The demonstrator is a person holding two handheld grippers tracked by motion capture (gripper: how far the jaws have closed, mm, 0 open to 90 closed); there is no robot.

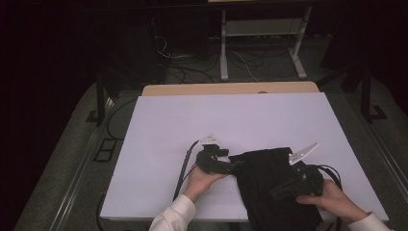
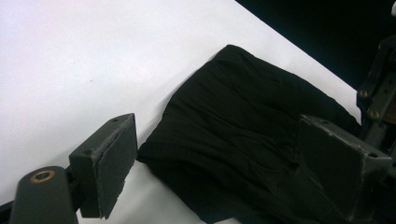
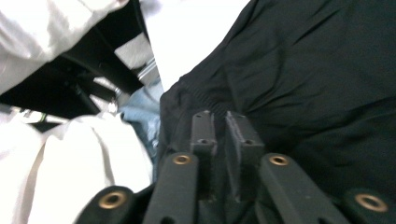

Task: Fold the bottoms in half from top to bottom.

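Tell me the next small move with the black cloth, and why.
Probably bring the left gripper forward and close it on the near edge of the black cloth. Its jaws stand wide open with that edge lying between them, not pinched. The right gripper, jaws nearly together, sits on the cloth's other side near the table's front edge.

Dim lab: floor cables [image 1: 245, 60], metal stand [image 1: 262, 33]

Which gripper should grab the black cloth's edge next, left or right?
Probably left. The left gripper has its jaws wide open with the cloth edge lying between them. The right gripper sits on the cloth with its jaws nearly together.
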